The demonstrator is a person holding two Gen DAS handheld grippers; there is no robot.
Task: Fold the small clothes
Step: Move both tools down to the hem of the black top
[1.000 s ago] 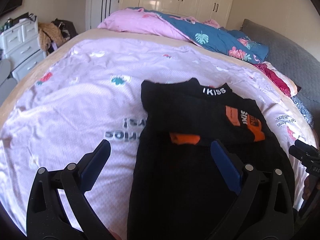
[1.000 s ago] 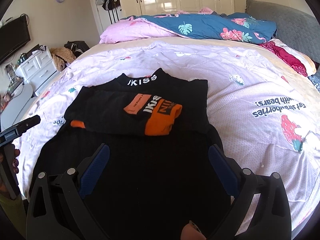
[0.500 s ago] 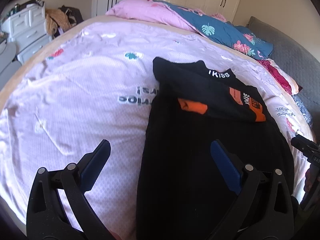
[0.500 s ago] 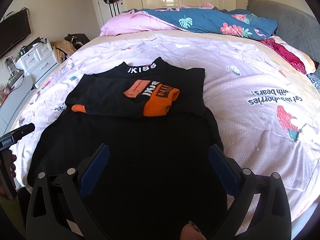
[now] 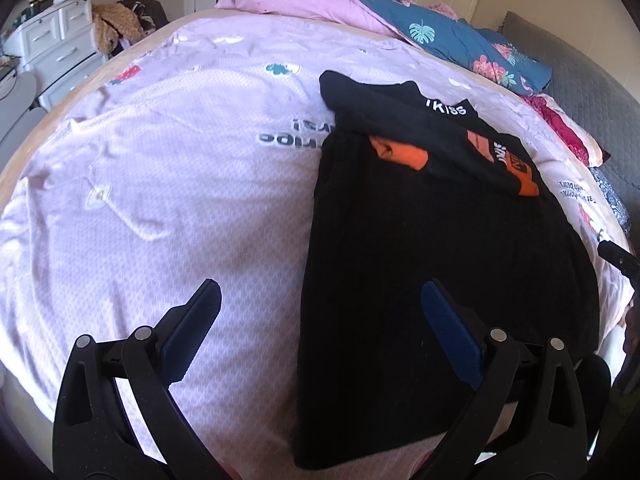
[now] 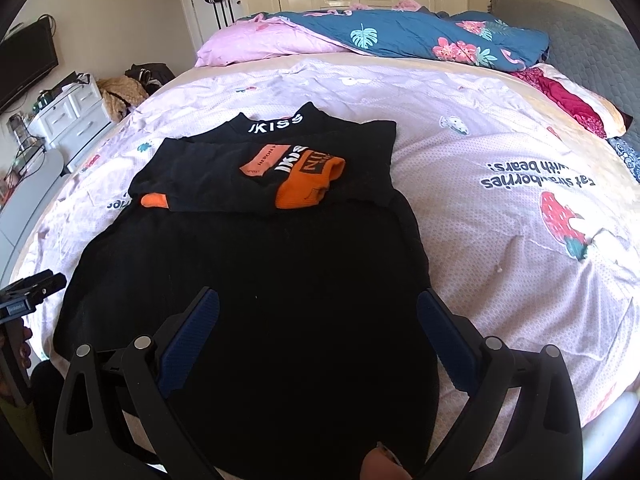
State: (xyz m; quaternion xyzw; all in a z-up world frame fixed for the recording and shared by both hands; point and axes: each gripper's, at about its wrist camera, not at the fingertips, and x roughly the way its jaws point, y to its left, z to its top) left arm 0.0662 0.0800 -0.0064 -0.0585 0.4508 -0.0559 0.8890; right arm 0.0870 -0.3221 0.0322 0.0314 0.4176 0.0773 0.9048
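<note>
A black top with orange cuffs and white "KISS" lettering at the collar lies flat on the bed, both sleeves folded across the chest. It also shows in the left wrist view. My left gripper is open and empty above the top's left hem edge, one finger over bare sheet. My right gripper is open and empty above the lower body of the top. The hem nearest me hangs over the bed edge.
The pink printed bedsheet covers the bed. A pink and blue floral duvet is piled at the far end. A white drawer unit stands left of the bed. A grey headboard is at right.
Both grippers have pulled back toward the near bed edge, so the top looks farther away. Both stay open and empty. The top has not moved.
</note>
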